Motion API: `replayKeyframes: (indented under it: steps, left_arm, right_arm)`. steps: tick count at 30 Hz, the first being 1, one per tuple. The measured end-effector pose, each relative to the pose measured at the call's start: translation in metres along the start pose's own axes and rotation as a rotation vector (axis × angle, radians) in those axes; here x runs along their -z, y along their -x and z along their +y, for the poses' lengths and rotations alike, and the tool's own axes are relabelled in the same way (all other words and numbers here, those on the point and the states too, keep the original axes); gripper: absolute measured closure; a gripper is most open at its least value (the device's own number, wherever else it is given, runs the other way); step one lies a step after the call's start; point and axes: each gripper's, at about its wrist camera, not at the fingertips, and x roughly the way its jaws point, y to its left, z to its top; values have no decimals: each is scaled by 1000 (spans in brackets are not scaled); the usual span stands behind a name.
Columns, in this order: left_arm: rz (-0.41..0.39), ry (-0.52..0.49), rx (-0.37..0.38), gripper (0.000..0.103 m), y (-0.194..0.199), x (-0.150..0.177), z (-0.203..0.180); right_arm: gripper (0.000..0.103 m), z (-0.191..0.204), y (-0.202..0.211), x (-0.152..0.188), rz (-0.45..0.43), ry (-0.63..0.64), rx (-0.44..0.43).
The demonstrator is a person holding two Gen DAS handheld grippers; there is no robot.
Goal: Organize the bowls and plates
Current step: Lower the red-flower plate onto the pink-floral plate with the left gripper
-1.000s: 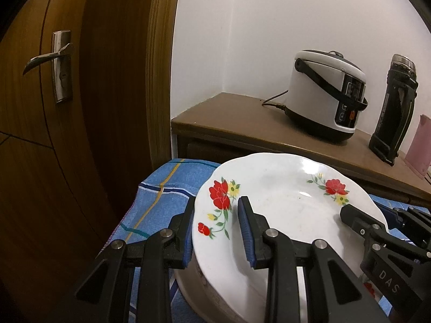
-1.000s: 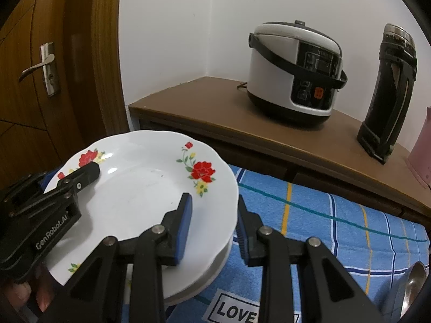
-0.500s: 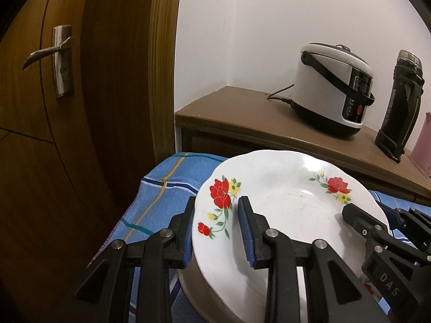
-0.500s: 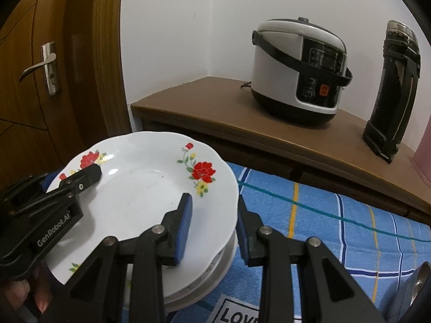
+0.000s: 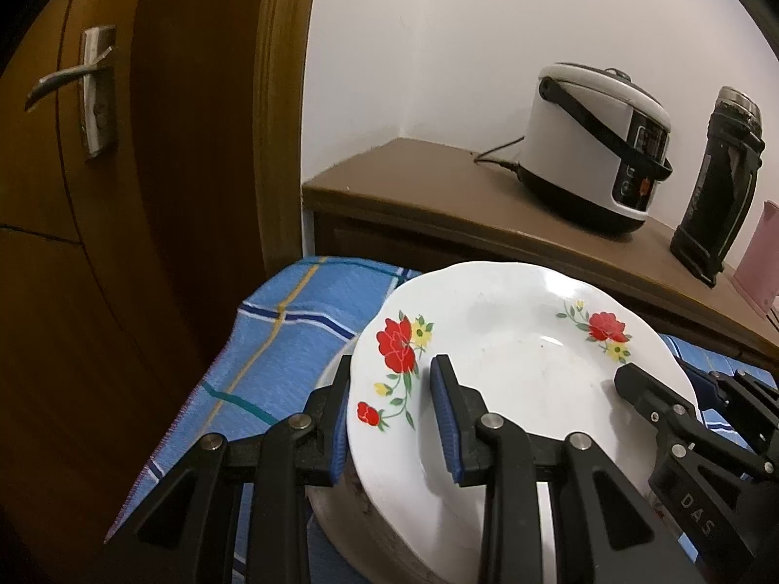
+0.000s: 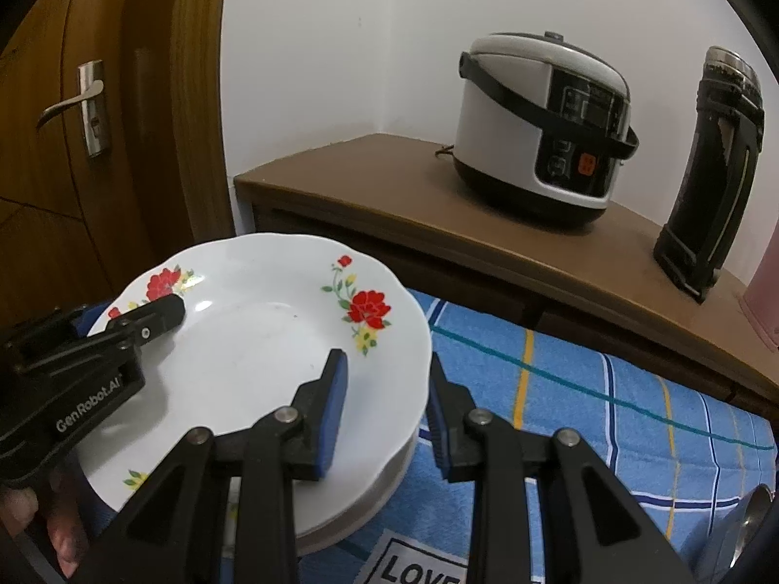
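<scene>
A white floral plate (image 5: 516,370), face up and tilted slightly, sits atop a stack of plates (image 6: 370,501) on a blue checked cloth (image 6: 584,389). The left gripper (image 5: 392,418) clamps the plate's rim on the door side, one blue pad over the rim and one beneath; the right gripper (image 6: 384,409) grips the opposite edge the same way. The round plate shows no long axis. Behind, a rice cooker (image 6: 540,131) and a black flask (image 6: 711,170) stand on a brown sideboard (image 6: 389,194).
</scene>
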Motion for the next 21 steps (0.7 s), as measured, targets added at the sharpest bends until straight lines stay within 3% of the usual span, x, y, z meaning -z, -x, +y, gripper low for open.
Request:
replayKeyframes:
  steps: [21]
  left_arm:
    - [23,-17,16,70,-1,2,-2]
  right_arm:
    - [70,-3,-4,3,31,31,-18]
